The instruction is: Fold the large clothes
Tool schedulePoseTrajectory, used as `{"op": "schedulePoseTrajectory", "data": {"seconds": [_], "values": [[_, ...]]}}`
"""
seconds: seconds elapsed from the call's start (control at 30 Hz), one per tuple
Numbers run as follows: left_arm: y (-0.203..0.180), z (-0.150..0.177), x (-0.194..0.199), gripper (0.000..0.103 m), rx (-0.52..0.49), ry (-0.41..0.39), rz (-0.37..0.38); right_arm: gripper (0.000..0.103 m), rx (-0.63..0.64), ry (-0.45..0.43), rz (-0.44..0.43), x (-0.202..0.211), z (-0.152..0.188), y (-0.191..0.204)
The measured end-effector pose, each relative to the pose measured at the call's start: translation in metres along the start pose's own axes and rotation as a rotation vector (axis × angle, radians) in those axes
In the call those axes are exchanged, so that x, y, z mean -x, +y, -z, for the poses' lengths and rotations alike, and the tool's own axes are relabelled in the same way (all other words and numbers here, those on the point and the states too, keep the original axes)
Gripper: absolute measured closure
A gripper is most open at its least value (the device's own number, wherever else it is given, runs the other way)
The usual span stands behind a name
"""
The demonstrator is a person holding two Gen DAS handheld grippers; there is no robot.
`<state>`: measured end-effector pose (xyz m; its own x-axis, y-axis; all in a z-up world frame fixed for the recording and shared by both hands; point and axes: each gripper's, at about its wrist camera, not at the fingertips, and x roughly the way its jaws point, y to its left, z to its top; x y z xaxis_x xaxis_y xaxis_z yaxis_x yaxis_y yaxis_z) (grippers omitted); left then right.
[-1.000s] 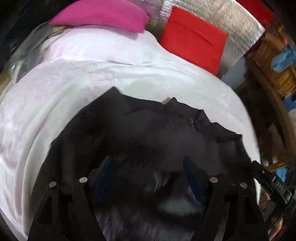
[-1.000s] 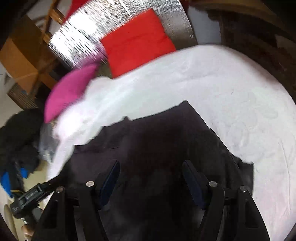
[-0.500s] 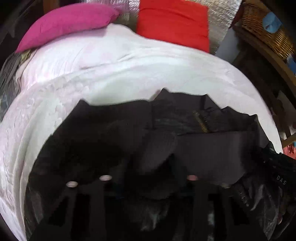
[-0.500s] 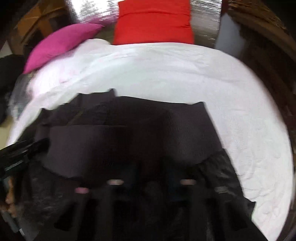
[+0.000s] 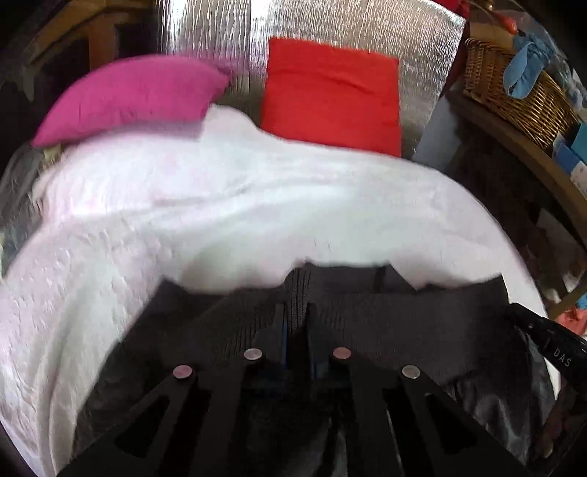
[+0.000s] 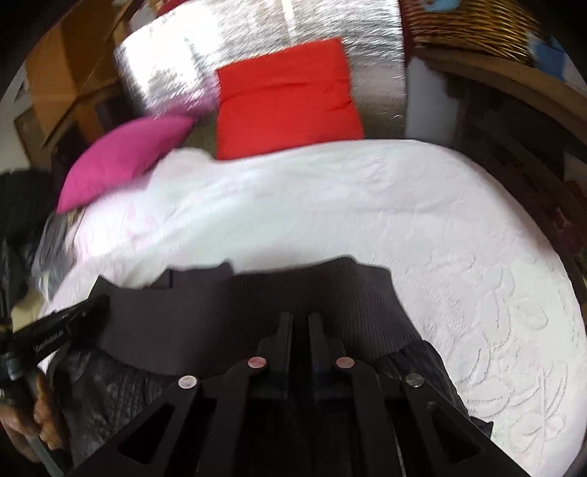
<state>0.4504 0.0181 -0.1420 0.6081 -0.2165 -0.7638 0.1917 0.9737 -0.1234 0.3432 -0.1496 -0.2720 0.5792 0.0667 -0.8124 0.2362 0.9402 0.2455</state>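
Observation:
A large dark jacket (image 5: 403,315) with a ribbed hem band lies at the near edge of a white bedspread (image 5: 220,205). My left gripper (image 5: 296,315) is shut on a fold of the ribbed band, which sticks up between the fingers. My right gripper (image 6: 300,323) is shut on the same band (image 6: 220,312) further along. The jacket's shiny quilted body (image 6: 110,389) hangs below the band toward me. Each gripper shows at the other view's edge: the right one in the left wrist view (image 5: 550,345), the left one in the right wrist view (image 6: 55,330).
A pink pillow (image 5: 135,99) and a red pillow (image 5: 330,95) lean at the bed's head against a silver foil panel (image 5: 330,25). A wicker basket (image 5: 513,88) sits on a wooden shelf to the right. The bedspread (image 6: 367,220) stretches ahead.
Both grippers went from open over the jacket to shut on its ribbed band. Both have pulled back and up, and the jacket now fills less of each view.

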Motion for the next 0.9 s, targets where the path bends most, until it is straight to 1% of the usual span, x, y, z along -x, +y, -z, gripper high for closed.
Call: {"op": "schedulePoseTrajectory", "data": {"seconds": [0.03,0.07,0.1,0.13,0.17,0.2,0.23,0.27,0.3,0.33,0.4,0.43,0.47,0.5,0.57,0.63,0.7,0.73,0.77,0.8,0.87,0.9], "values": [[-0.003,0.0,-0.006,0.094,-0.021,-0.003,-0.018,0.098,-0.015,-0.004,0.013,-0.004,0.001,-0.003],[-0.004,0.001,-0.013,0.094,-0.029,0.012,-0.024,0.098,-0.028,0.002,0.03,-0.011,0.003,-0.004],[-0.003,0.005,-0.03,0.092,-0.02,0.071,-0.023,0.098,-0.048,0.016,0.035,-0.018,0.005,-0.01],[-0.001,0.007,-0.038,0.089,-0.008,0.106,-0.019,0.098,-0.084,0.054,0.027,-0.03,0.009,-0.018],[0.002,0.009,-0.045,0.086,0.003,0.122,-0.016,0.098,-0.121,0.091,0.008,-0.04,0.011,-0.025],[0.003,0.008,-0.044,0.083,0.006,0.11,-0.012,0.098,-0.155,0.103,-0.018,-0.046,0.013,-0.03],[0.003,0.007,-0.042,0.076,0.006,0.111,-0.01,0.097,-0.178,0.097,-0.041,-0.044,0.013,-0.034],[0.004,0.005,-0.039,0.056,0.008,0.115,-0.017,0.096,-0.189,0.089,-0.057,-0.039,0.013,-0.036],[0.007,0.003,-0.032,0.04,0.021,0.118,-0.031,0.096,-0.199,0.082,-0.084,-0.031,0.011,-0.038],[0.008,0.002,-0.029,0.039,0.033,0.112,-0.03,0.096,-0.205,0.082,-0.107,-0.025,0.011,-0.038],[0.017,-0.001,-0.006,0.038,0.065,0.085,-0.006,0.095,-0.217,0.091,-0.146,-0.009,0.011,-0.038],[0.02,-0.001,0.004,0.038,0.078,0.077,0.0,0.095,-0.215,0.091,-0.152,-0.002,0.011,-0.038],[0.026,0.001,0.019,0.035,0.1,0.062,0.009,0.095,-0.21,0.087,-0.157,0.007,0.011,-0.039],[0.032,0.005,0.032,0.03,0.121,0.044,0.018,0.095,-0.207,0.085,-0.161,0.014,0.012,-0.039],[0.047,0.02,0.059,0.025,0.177,0.014,0.027,0.095,-0.197,0.062,-0.185,0.036,0.016,-0.041],[0.057,0.035,0.075,0.025,0.2,0.027,0.027,0.091,-0.186,0.046,-0.192,0.054,0.021,-0.044],[0.068,0.052,0.089,0.025,0.203,0.043,0.0,0.074,-0.177,0.051,-0.199,0.069,0.032,-0.047],[0.073,0.061,0.095,0.025,0.201,0.041,-0.025,0.068,-0.183,0.053,-0.213,0.077,0.042,-0.052],[0.079,0.072,0.102,0.025,0.198,0.036,-0.057,0.039,-0.192,0.056,-0.231,0.084,0.051,-0.056],[0.086,0.084,0.108,0.025,0.192,0.033,-0.089,0.02,-0.202,0.059,-0.239,0.089,0.057,-0.06],[0.097,0.106,0.117,0.025,0.182,0.038,-0.137,0.02,-0.229,0.014,-0.255,0.106,0.075,-0.07],[0.104,0.117,0.122,0.025,0.191,0.043,-0.151,0.02,-0.233,0.008,-0.277,0.111,0.081,-0.073]]}}
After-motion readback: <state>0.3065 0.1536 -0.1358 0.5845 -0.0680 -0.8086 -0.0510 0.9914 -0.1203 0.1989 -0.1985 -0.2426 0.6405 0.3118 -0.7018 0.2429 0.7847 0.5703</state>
